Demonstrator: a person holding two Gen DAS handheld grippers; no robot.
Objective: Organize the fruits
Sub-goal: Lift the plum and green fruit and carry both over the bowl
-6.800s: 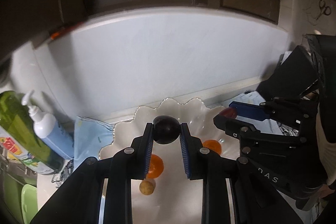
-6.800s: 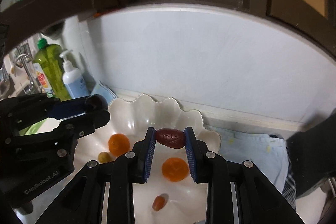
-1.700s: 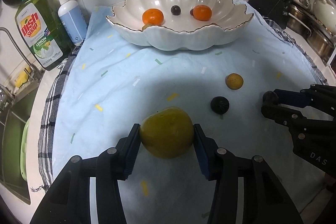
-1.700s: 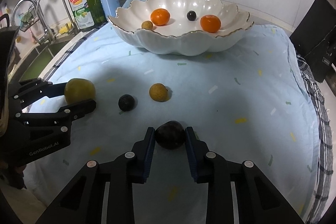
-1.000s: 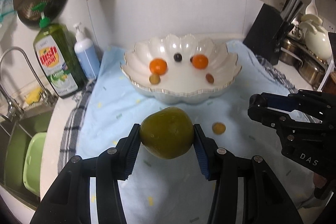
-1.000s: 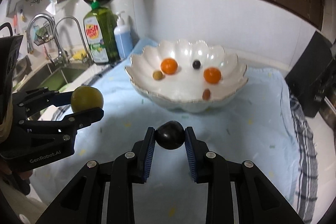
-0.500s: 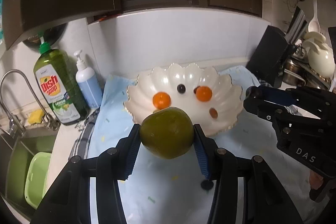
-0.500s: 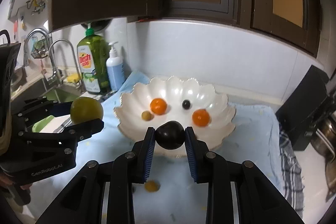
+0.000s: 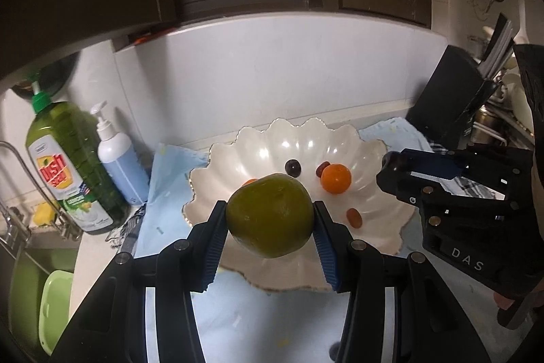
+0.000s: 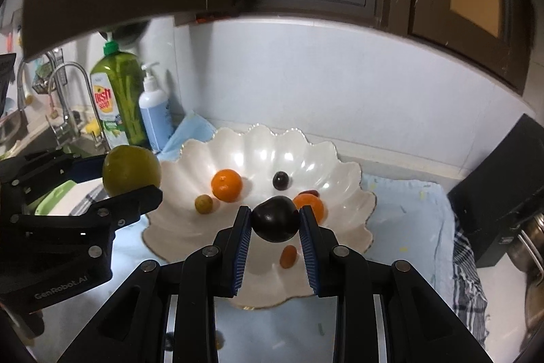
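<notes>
"dish soap" logo on label of green dish soap bottle (image 9: 73,165). White "DAS" on black body of right gripper (image 9: 387,163), left wrist view. "GenRobot.AI" on black body of left gripper (image 10: 131,174), right wrist view.

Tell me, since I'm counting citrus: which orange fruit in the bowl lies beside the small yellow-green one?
The left tangerine; the small yellow-green fruit sits beside it. The other tangerine lies right.

White scalloped bowl (image 10: 350,186) holds two orange fruits (image 10: 226,184). Pale-blue speckled cloth (image 10: 418,213); plaid black-and-white towel (image 10: 467,264) at 3 o'clock.
</notes>
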